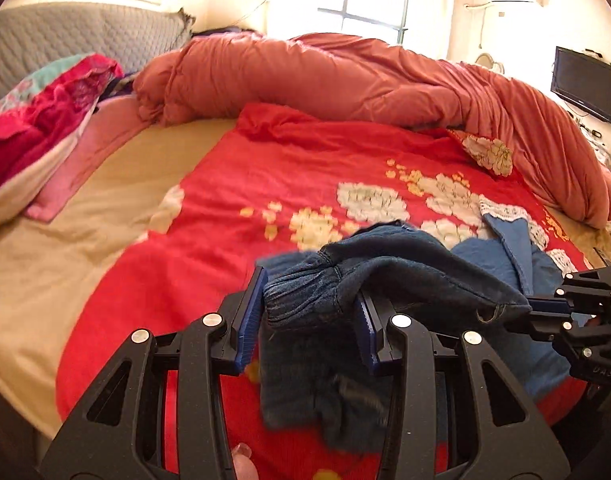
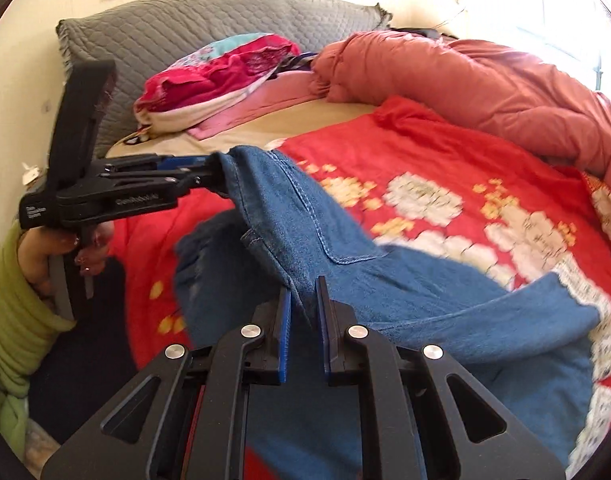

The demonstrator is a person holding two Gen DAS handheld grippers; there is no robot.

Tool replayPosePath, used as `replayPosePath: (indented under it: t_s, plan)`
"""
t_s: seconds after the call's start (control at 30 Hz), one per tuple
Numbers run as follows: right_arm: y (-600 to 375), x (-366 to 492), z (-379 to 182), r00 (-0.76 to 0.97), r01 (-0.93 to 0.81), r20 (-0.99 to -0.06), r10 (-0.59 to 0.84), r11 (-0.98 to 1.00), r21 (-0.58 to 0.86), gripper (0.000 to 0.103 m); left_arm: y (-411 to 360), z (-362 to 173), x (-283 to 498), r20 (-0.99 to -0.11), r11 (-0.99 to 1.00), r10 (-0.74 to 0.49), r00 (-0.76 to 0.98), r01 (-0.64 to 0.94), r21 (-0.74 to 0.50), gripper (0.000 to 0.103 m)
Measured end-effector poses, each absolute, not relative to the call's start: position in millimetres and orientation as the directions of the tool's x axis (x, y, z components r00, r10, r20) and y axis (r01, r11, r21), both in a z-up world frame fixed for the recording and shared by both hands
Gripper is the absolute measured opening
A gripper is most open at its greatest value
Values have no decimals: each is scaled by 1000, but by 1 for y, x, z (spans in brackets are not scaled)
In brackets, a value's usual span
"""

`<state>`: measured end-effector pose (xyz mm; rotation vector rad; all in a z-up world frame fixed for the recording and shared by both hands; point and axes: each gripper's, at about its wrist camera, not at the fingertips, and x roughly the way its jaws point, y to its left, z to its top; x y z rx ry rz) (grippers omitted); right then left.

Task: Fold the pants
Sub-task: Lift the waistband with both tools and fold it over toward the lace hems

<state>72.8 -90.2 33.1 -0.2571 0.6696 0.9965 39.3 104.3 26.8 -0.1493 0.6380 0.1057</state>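
Blue denim pants (image 1: 405,276) with lace-trimmed hems hang between my two grippers above the red floral blanket (image 1: 265,168). My left gripper (image 1: 311,284) is shut on the gathered waistband, bunched between its blue pads. It also shows in the right wrist view (image 2: 209,170), gripping the pants' upper edge. My right gripper (image 2: 303,294) is shut on a fold of the pants (image 2: 345,280). It appears at the right edge of the left wrist view (image 1: 545,306). The legs trail down onto the blanket.
A rolled salmon duvet (image 1: 345,76) lies along the far side of the bed. A pile of pink and red bedding (image 1: 45,120) sits by the grey quilted headboard (image 2: 209,28). A wall TV (image 1: 585,84) hangs at right. A tan sheet (image 1: 85,220) shows at left.
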Motion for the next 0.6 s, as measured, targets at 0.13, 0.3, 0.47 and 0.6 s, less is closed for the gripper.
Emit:
replayPosePath:
  t_s: [0.13,0.3,0.47,0.6]
  plan:
    - [-86,56,25,305,-865,-646,700,487,120,10,108,15,29,-643,977,45,765,-168,-132,33]
    - [-76,42,16,233,-895,-667,708,424,138,11,114,2,20,-694,965,56,717,-216,-146,33]
    - [-67,32,3,172,-915,-716,676,379,138,13,121,-4,2,-721,955,36,692,-236,-180,36]
    - [-67,29,1,152,-917,-720,677,369,154,15,121,0,-14,-732,949,46,680,-259,-180,39]
